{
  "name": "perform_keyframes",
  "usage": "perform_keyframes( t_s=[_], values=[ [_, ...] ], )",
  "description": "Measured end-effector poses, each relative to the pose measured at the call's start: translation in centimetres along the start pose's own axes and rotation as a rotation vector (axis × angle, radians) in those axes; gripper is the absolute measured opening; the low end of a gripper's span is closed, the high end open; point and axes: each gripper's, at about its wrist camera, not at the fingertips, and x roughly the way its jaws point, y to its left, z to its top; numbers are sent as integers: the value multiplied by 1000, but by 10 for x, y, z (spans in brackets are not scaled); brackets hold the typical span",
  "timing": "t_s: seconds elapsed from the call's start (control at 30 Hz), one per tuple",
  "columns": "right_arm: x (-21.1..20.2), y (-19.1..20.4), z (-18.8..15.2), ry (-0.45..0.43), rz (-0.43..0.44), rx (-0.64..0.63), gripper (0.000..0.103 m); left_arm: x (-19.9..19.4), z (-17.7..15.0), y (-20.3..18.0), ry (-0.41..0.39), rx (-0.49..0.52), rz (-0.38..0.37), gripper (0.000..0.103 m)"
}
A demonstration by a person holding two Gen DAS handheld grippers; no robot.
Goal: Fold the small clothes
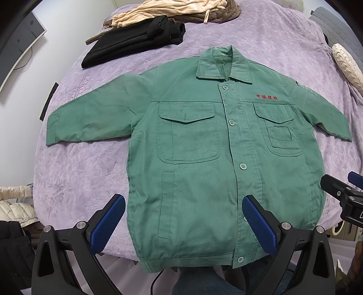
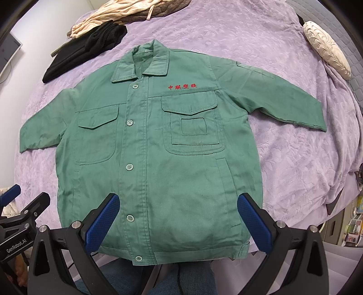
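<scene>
A green work jacket (image 1: 199, 145) (image 2: 158, 145) lies flat and buttoned, front up, on the purple bedspread (image 1: 86, 172), both sleeves spread sideways and red embroidery on its chest. Its hem hangs slightly over the near bed edge. My left gripper (image 1: 183, 199) hovers open above the lower left half of the jacket, blue pads wide apart, nothing between them. My right gripper (image 2: 179, 198) is open too, above the lower right half near the slanted side pocket. Each gripper shows at the edge of the other's view.
A folded black garment (image 1: 136, 40) and a striped beige cloth (image 1: 163, 11) lie at the bed's far left. A cream cushion (image 2: 326, 50) sits at the far right. A person's jeans-clad legs (image 2: 181, 279) are below the hem. Clutter lies beside the bed on both sides.
</scene>
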Motion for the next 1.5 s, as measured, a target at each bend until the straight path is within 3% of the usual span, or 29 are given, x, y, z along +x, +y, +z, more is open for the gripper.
perform_keyframes(
  t_s=[1.5],
  values=[
    [-1, 4, -5, 9, -1, -2, 103, -4, -5, 3, -6, 2, 10, 103]
  ],
)
